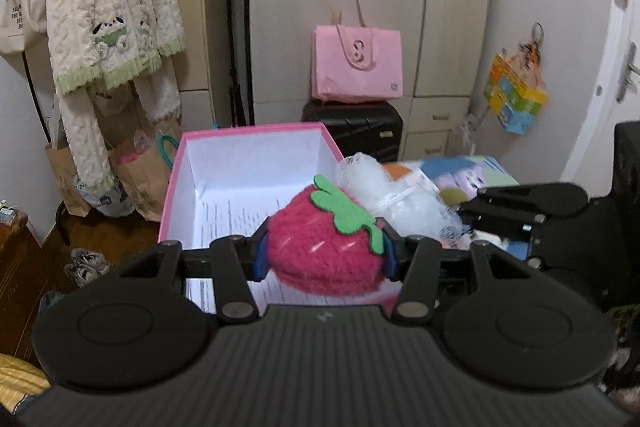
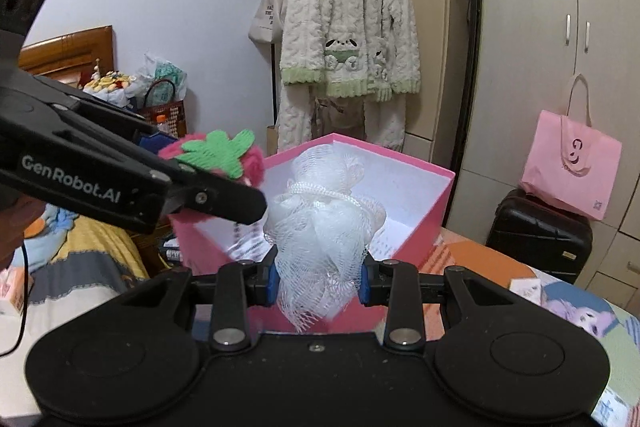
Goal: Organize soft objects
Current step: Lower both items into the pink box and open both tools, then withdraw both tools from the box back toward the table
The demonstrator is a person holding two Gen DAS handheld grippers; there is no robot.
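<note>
Left wrist view: the left gripper (image 1: 326,255) pinches a pink knitted strawberry (image 1: 324,247) between its blue pads (image 1: 261,259), one pad on each flank. The green leaf cap faces up and to the right. The strawberry hangs in front of and over the near edge of an open pink box (image 1: 176,171) with white inner walls; printed paper lies on the box floor. Judged from the task, the side grip keeps the toy's underside free so it can be lowered straight into the box. To the right, the right gripper (image 1: 472,223) carries a white mesh pouf (image 1: 384,195), just beside the strawberry. Behind them lies a patterned bed cover (image 1: 468,175).

Right wrist view: the right gripper (image 2: 318,281) is pressed onto the pouf (image 2: 324,215), pinching its lower netting between the blue pads (image 2: 273,281). The bulk of the pouf billows above the pads, and its cord loop sits near the top. The pouf appears in line with the open mouth of the box (image 2: 416,223). The left gripper (image 2: 240,205) enters from the left with the strawberry (image 2: 224,157) held over the box's left corner. Both items are aloft and neither rests in the box. The likely reason for holding both so close to the box is to drop them in together.
</note>
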